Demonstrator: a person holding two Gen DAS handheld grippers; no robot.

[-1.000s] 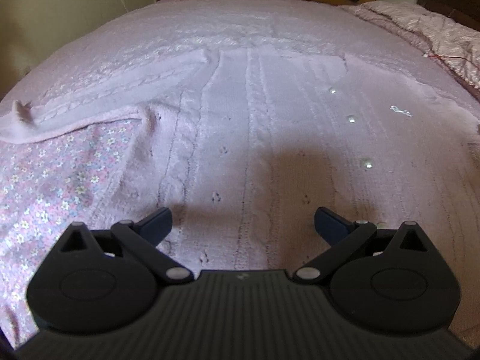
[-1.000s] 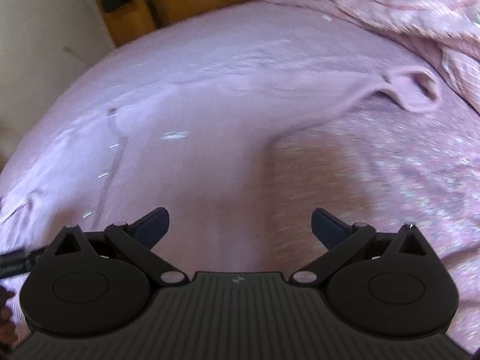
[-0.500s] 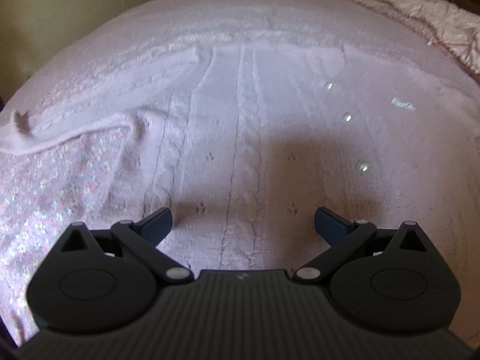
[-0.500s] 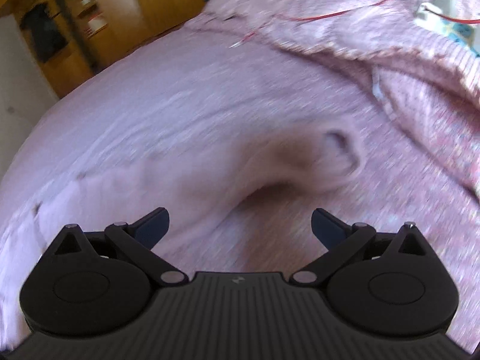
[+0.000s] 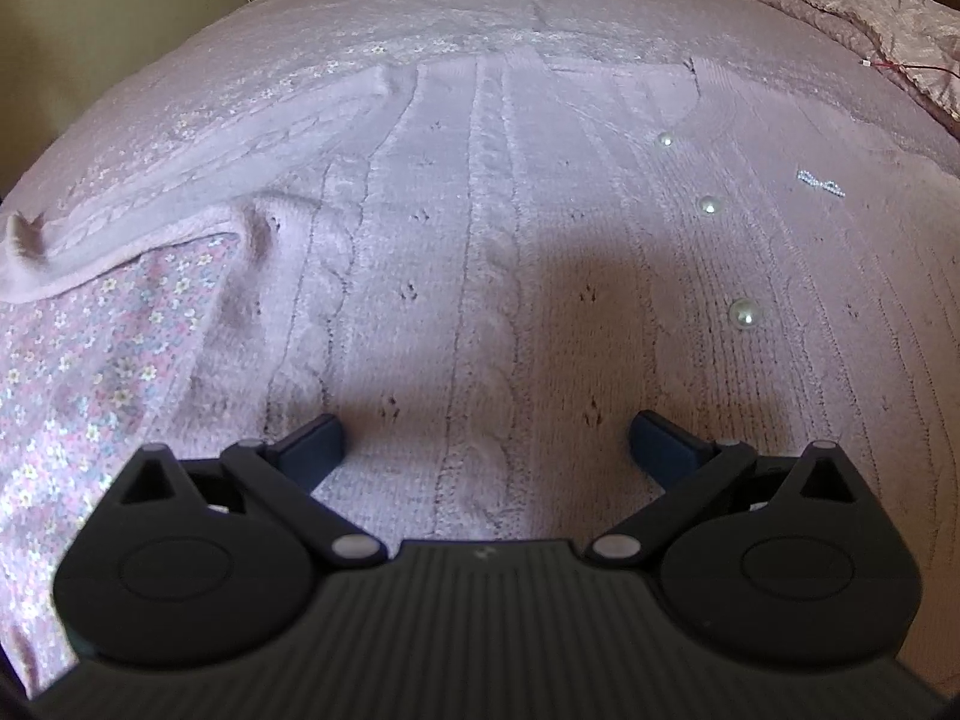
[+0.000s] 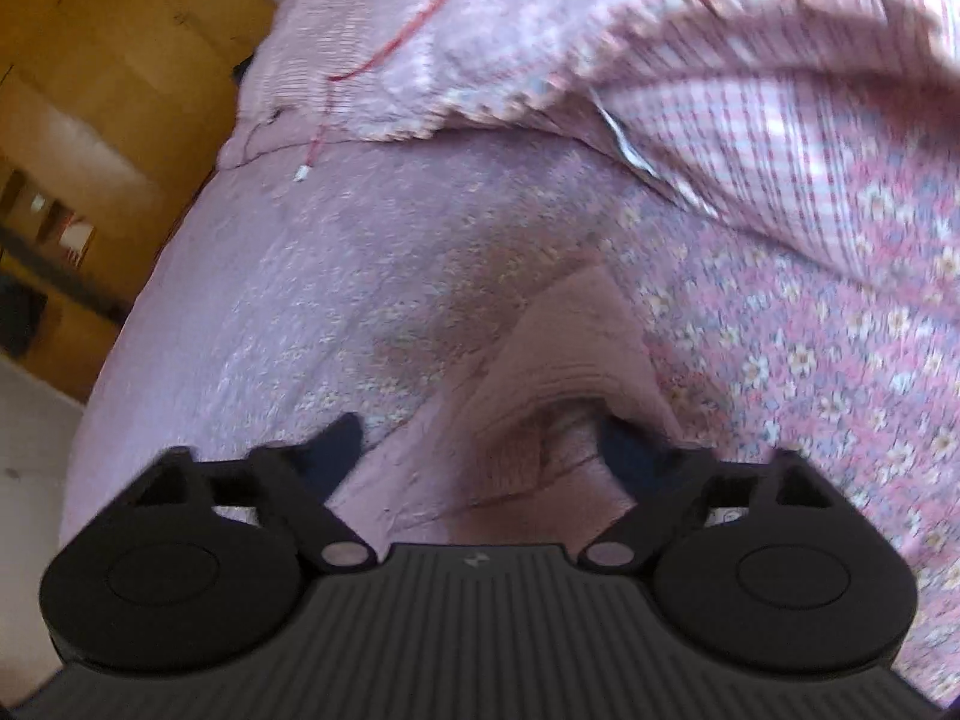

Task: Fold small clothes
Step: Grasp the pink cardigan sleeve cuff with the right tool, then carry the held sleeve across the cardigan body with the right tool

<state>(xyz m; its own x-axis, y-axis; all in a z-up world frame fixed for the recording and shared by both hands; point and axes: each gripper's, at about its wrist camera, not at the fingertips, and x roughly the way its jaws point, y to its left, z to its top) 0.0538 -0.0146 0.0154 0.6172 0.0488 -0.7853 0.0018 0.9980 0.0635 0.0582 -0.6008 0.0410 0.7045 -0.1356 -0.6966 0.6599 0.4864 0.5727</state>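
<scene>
1. Cardigan – pale pink knit, spread flat on the bed, filling the frame's middle.
2. Left hand-held gripper hovers open above it, empty.
3. Right hand-held gripper – jaws closing around the sleeve cuff, lower centre.

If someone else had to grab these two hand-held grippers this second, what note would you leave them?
Left gripper: open, empty, poised over the body of the pink knit cardigan, which lies flat on the floral bedsheet, pearl buttons showing.
Right gripper: jaws closing around the sleeve cuff, not clamped yet.
Done: cardigan spread out, no fold visible.
Left: grip the cuff, fold the sleeves in, then fold the body.
</scene>
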